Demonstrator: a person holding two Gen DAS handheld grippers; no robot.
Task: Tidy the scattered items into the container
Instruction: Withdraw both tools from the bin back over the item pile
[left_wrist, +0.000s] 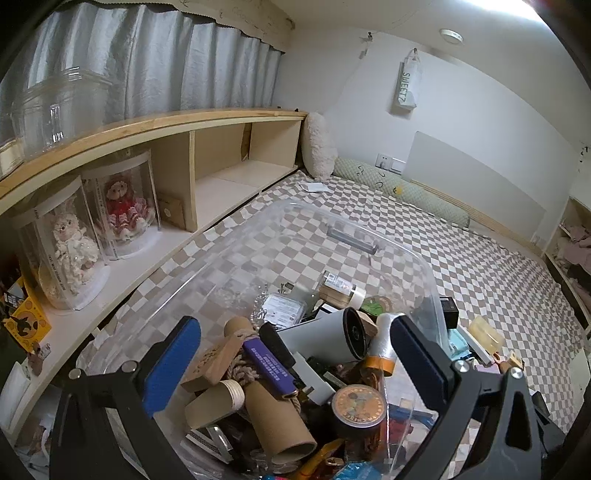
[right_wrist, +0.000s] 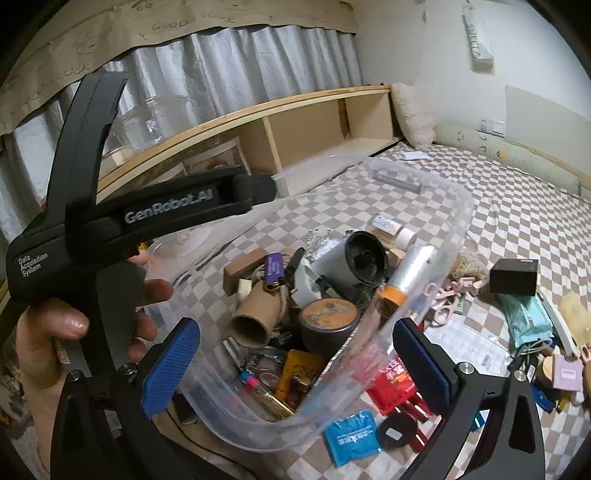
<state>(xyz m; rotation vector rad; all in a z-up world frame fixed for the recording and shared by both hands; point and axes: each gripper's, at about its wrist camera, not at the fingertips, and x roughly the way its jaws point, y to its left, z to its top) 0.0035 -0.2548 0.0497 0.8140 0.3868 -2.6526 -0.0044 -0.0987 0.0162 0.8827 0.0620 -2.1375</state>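
A clear plastic bin (left_wrist: 229, 266) sits on the checkered bed, also in the right wrist view (right_wrist: 460, 218). It holds several items: cardboard tubes (left_wrist: 280, 421), a purple lighter (left_wrist: 269, 365), a grey cylinder (left_wrist: 325, 336), a round tin (left_wrist: 358, 404). My left gripper (left_wrist: 295, 362) is open and empty, hovering over the bin's near end. My right gripper (right_wrist: 295, 360) is open and empty above the bin's near rim. Loose items lie outside the bin to the right: a blue packet (right_wrist: 351, 441), a red packet (right_wrist: 393, 382), a black box (right_wrist: 513, 277), pink scissors (right_wrist: 443, 306).
A wooden shelf (left_wrist: 207, 147) runs along the left of the bed, with doll display cases (left_wrist: 66, 243). The left gripper's body and the holding hand (right_wrist: 48, 325) fill the left of the right wrist view. Pillows lie at the far end (left_wrist: 317, 147).
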